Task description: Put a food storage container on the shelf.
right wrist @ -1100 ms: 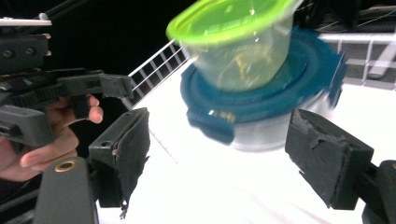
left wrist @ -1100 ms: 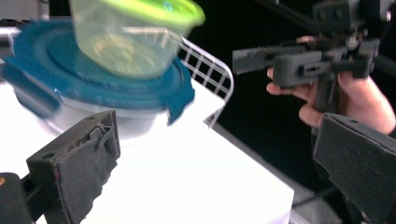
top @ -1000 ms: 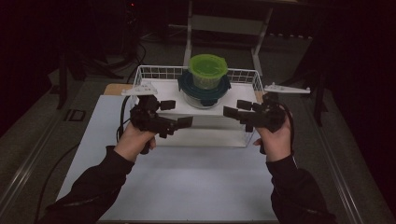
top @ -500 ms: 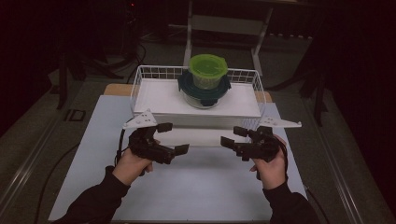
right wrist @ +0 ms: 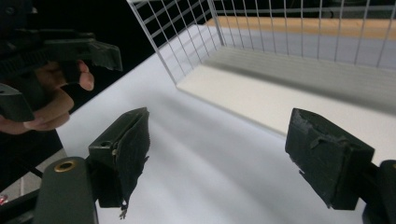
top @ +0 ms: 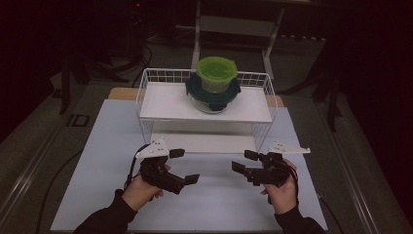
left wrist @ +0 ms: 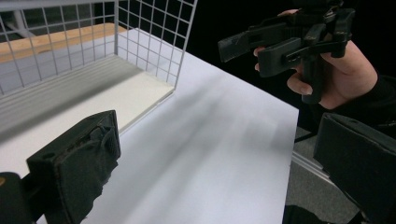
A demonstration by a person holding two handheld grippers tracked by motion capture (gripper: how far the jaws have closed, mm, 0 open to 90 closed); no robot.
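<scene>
A white wire rack [top: 146,95] stands at the back of the white table [top: 209,204]. On its upper shelf sits a stack of containers: a clear bowl with a dark teal lid [top: 213,92] and a green-lidded tub [top: 216,70] on top. My left gripper [top: 184,166] hovers over the table in front of the rack's left side, open with nothing between its jaws. My right gripper [top: 245,162] is held in front of the rack's right side, open and empty too. The two grippers point toward each other. In the left gripper view the right gripper [left wrist: 243,44] shows far off.
The rack's lower shelf [top: 204,142] is a bare white board. A wooden strip [top: 119,92] runs behind the rack. Dark floor and stand legs [top: 197,34] lie beyond the table. Cables trail from both grippers off the table's near edge.
Both grippers have drawn back from the rack toward the near edge of the table and sunk lower. The containers have not moved.
</scene>
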